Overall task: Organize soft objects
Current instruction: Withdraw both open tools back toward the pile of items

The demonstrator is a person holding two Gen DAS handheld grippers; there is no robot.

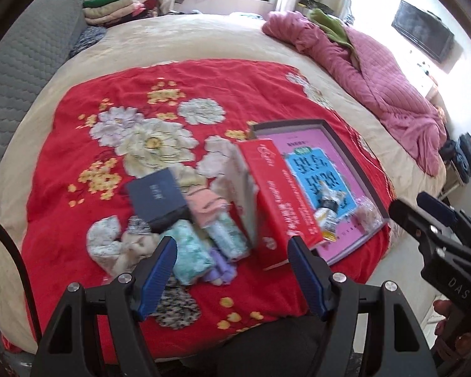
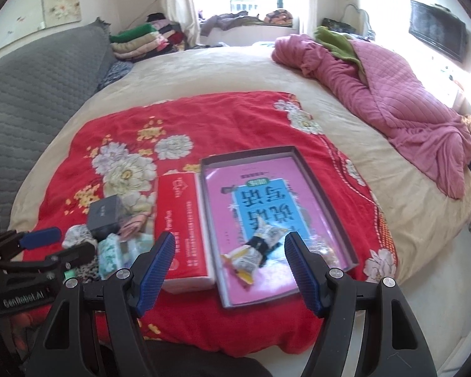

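Bed (image 2: 235, 72): fills most of both frames.
Floral blanket (image 2: 223, 125): on bed, centre frame.
Shallow tray (image 2: 329, 176): on blanket, centre-right of right wrist view; booklet (image 2: 260, 201) flat inside; wrapped sock bundle (image 2: 254, 254) on booklet, lower part of tray; clear packet (image 1: 369, 216) in tray's lower-right corner.
Long carton (image 2: 180, 220): touching tray's left wall, parallel w/ it.
Small box (image 2: 105, 218): left of carton, resting on heap of rolled soft items (image 1: 191, 251), lower-left of frame.
Quilt (image 2: 392, 88): bunched on bed, upper right.
Folded clothes stack (image 2: 138, 42): behind bed, upper left.
Padded headboard (image 2: 31, 81): left edge.
Wall screen (image 2: 436, 37): upper right.
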